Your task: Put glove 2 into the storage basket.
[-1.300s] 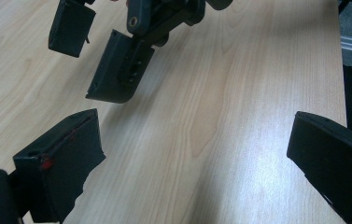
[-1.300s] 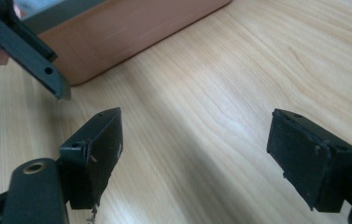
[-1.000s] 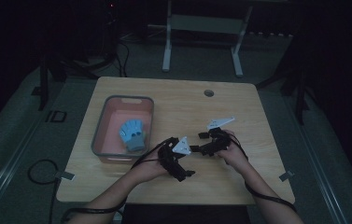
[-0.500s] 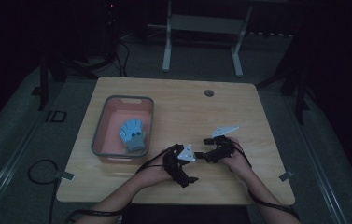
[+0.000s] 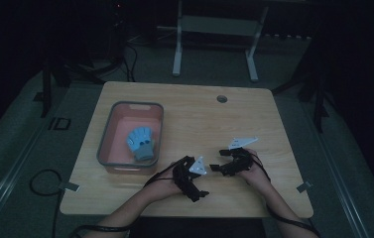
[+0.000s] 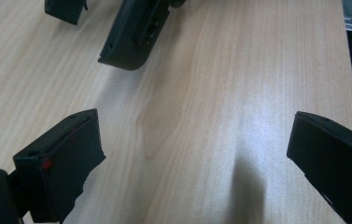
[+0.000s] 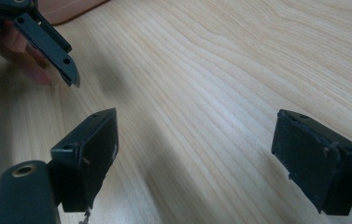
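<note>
I'm looking across the desk (image 5: 189, 106): the pink tray (image 5: 109, 142) is holding the blue glove (image 5: 141, 143), up-left of both tongs. Left tongs (image 5: 200, 191) are sitting nearer, right tongs (image 5: 215, 160) farther; both are gaping wide, gripping nothing.

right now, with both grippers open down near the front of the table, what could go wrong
1. The left gripper and right gripper face each other closely; a careless swing could knock their jaws together.
2. Both sit low over the table with jaws wide and nothing between them, so dipping further could scrape the wood.
3. The blue glove lies deep in the pink bin; reaching in, a jaw might catch the rim and shift the bin.
</note>
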Tool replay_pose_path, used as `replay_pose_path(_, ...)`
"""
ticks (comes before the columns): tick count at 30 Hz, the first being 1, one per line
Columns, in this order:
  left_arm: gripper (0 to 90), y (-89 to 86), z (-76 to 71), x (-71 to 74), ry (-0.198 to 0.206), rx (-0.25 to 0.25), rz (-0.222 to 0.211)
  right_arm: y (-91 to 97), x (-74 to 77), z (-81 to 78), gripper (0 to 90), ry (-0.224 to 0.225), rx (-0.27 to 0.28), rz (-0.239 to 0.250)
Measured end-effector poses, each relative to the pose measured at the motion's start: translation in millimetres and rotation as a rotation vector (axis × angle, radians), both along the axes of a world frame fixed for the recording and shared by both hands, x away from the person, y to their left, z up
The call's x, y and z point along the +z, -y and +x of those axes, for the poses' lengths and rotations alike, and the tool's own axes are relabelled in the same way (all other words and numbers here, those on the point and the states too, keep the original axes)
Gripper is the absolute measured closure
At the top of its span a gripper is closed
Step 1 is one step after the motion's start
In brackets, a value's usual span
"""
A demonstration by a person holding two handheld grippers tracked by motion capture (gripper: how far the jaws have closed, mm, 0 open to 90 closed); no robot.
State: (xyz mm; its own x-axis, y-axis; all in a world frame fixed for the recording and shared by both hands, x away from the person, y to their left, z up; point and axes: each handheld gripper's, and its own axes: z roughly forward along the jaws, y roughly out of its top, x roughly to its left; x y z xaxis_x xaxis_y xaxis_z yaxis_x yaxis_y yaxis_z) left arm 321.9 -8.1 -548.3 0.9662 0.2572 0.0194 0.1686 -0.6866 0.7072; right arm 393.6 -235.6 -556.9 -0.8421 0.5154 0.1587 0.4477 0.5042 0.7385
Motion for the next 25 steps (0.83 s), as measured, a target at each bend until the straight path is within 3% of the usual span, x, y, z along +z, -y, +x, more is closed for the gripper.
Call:
replay_pose_path(5, 3.6, -0.7, -1.5, -2.3, 0.003, 0.004, 0.001, 3.8, -0.7, -2.3, 14.8, 0.003, -0.008, -0.001)
replay_pose_path(8, 3.6, -0.4, -1.5, -2.8, -0.04, 0.013, 0.023, 5.5, -0.9, -2.9, 14.8, 0.004, -0.014, 0.003)
replay_pose_path(18, 3.6, -2.5, -1.4, -3.6, -0.017, 0.031, -0.013, 7.5, -2.2, -3.7, 14.9, 0.012, -0.023, 0.0)
replay_pose_path(25, 3.6, -3.8, -1.9, -5.4, -0.006, 0.03, -0.014, 6.8, -3.3, -4.1, 15.2, 0.028, -0.023, -0.016)
